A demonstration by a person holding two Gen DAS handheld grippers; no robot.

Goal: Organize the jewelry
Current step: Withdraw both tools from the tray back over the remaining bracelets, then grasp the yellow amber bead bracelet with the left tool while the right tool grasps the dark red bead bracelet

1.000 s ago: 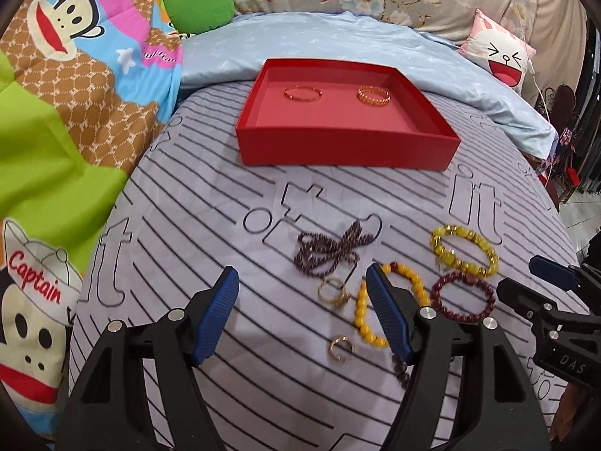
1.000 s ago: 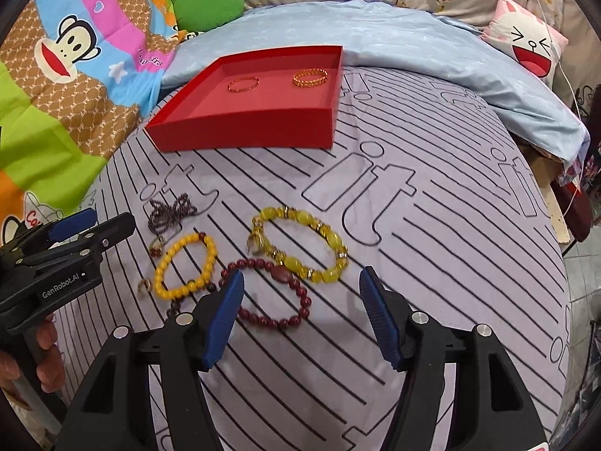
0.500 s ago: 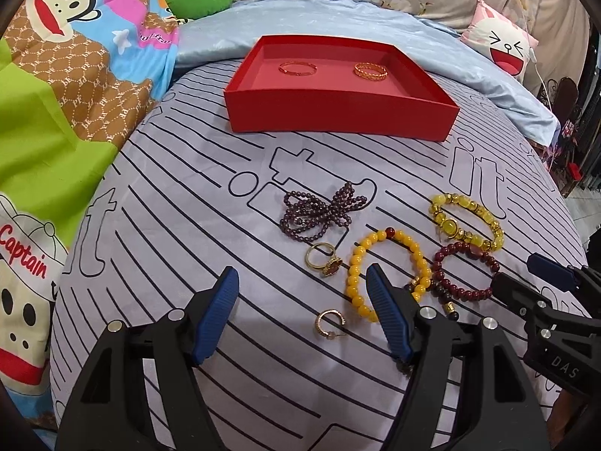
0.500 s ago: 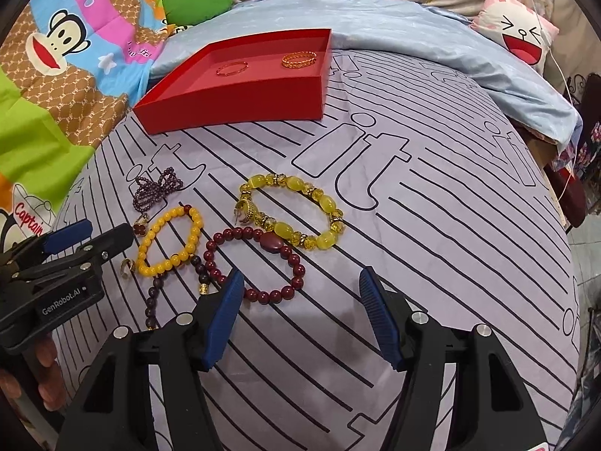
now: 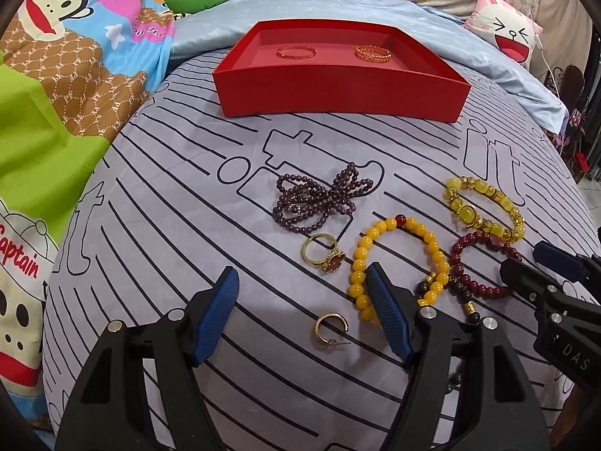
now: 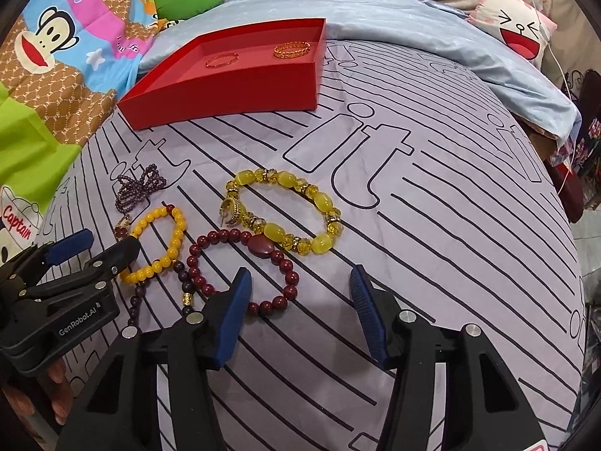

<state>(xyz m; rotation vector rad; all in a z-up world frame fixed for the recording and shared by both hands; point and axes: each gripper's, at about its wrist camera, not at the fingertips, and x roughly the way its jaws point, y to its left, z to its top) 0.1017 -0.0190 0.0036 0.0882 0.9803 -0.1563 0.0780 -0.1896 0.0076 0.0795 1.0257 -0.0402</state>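
Left gripper [image 5: 302,310] spread wide, holding nothing, gold hoop earring [image 5: 330,329] lying between its fingers on striped grey bedspread [image 5: 169,195]. Right gripper [image 6: 298,310] also spread, empty, dark red bead bracelet [image 6: 244,267] at its 11 o'clock (left fingertip overlapping its near edge in view). Orange bead bracelet [image 5: 398,263] touching red one; yellow glass bracelet [image 6: 285,214] beyond. Gold ring [image 5: 323,253] and purple bead string [image 5: 323,197] at left gripper's 12 o'clock. Red tray [image 5: 338,90] farther back, two gold bangles [image 5: 296,52] inside.

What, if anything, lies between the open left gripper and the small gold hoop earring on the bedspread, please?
Nothing visible does. The gold hoop earring lies alone on the striped bedspread, in front of the open left gripper, roughly between its fingers. The orange bead bracelet lies to the right, apart from it.
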